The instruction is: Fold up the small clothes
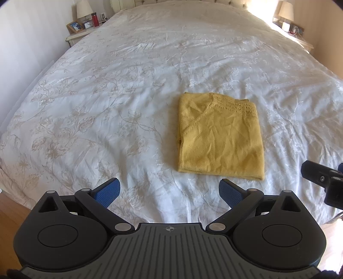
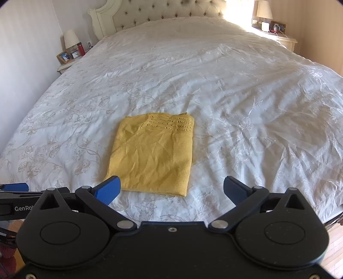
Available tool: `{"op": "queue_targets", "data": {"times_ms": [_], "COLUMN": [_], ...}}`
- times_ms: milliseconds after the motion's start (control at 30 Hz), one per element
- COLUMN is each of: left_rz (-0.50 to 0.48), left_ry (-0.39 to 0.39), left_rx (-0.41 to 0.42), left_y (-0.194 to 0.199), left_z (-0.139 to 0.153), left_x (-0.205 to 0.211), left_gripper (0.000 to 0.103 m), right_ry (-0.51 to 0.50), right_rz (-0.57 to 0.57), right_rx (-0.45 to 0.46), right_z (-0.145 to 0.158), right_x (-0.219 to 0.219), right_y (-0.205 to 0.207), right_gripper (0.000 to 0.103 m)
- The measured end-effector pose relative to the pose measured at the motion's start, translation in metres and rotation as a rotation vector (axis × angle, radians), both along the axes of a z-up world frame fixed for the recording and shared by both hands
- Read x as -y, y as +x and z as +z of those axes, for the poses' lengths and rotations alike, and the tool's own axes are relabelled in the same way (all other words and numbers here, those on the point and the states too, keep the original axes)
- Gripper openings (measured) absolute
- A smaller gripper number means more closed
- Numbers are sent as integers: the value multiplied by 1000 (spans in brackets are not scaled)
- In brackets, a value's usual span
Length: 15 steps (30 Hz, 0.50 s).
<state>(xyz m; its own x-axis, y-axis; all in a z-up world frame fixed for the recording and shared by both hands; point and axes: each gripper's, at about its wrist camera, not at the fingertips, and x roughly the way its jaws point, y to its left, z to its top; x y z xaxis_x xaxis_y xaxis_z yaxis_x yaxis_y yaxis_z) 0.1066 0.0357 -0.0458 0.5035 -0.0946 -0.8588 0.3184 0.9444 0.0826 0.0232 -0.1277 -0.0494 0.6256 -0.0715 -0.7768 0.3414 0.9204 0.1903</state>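
Yellow knitwear, a small top folded into a tidy rectangle, lay flat on a white bedspread printed with pale beige flowers, near the foot of a wide bed. An openwork lace band ran across the garment's far edge, and creases showed over its upper layer. Both handheld grippers hung above the near end of the bed, short of the garment and touching nothing. The left gripper had its jaws spread wide, its blue fingertips apart over bare bedspread, with the top ahead and to the right. The right gripper was likewise released and empty, the top's near hem lying just beyond the gap between its fingers. In the left wrist view, part of the right gripper's black frame showed at the right edge; in the right wrist view, the left gripper's blue tip and black arm showed at the left edge. A tufted cream headboard stood at the far end of the bed. On the nightstand at the left sat a lamp, a red bottle, a small clock and a framed photo. A second lamp stood on the stand at the right, in strong sunlight. Wood flooring showed at the lower corners.
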Motion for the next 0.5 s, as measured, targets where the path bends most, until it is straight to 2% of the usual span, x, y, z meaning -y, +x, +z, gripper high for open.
{"op": "queue_targets", "data": {"times_ms": [500], "left_rz": [-25], "left_ry": [-4], "left_rx": [-17], "left_y": [-1], "left_z": [0], "left_x": [10], "left_gripper": [100], "right_ry": [19], "right_rz": [-13], "right_rx": [17], "right_z": [4], "right_x": [5], "right_y": [-2], "right_gripper": [101]}}
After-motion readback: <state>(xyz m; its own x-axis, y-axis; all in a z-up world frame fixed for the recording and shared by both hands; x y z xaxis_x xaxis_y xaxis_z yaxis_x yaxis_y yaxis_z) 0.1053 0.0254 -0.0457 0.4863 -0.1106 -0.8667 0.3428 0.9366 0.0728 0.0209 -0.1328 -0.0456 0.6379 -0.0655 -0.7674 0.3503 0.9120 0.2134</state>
